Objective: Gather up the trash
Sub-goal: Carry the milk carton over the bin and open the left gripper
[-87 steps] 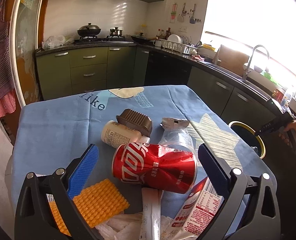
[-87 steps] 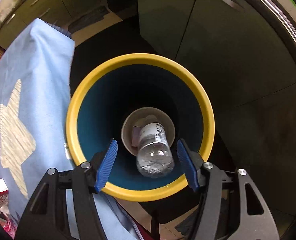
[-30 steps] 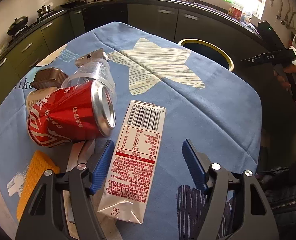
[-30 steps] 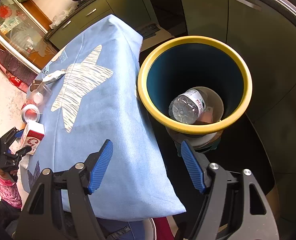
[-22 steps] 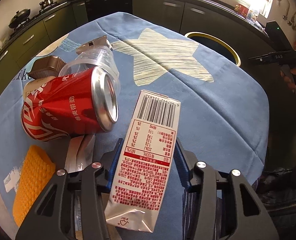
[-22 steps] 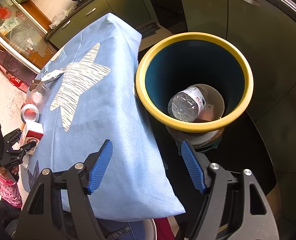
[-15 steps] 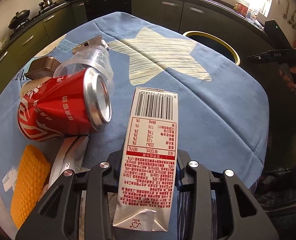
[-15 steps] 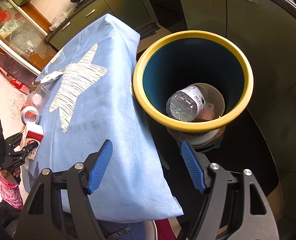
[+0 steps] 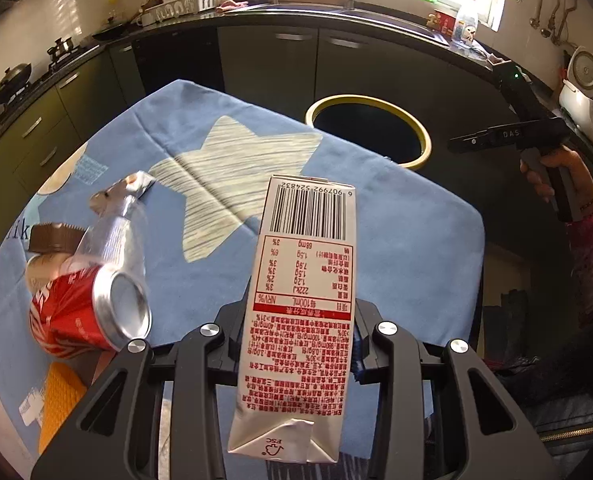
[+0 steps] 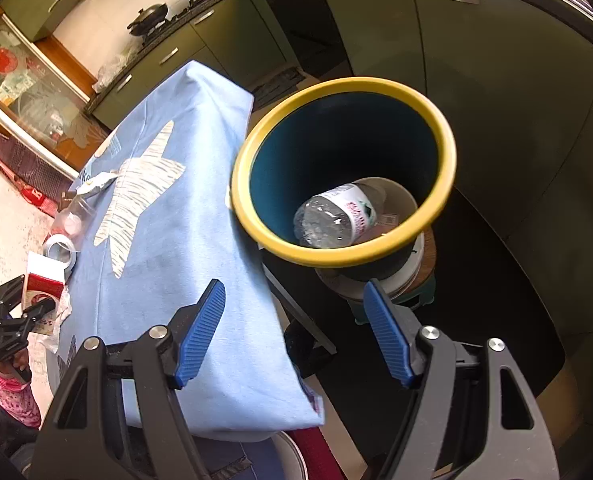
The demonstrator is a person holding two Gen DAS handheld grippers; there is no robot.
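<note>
Left wrist view: left gripper (image 9: 301, 344) pinches the milk carton (image 9: 302, 312); right gripper (image 10: 296, 334) is spread, empty.

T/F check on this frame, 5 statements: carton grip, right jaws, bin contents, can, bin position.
1. The left gripper has its jaws shut on the milk carton. True.
2. The right gripper holds a plastic bottle. False: its jaws are open with nothing between them; the plastic bottle lies inside the bin.
3. The yellow-rimmed bin is empty. False: the bottle is in it, on top of other items too unclear to name.
4. A red can lies on its side on the blue tablecloth. True.
5. The bin stands on top of the table. False: it stands beside the table edge, lower than the cloth.
</note>
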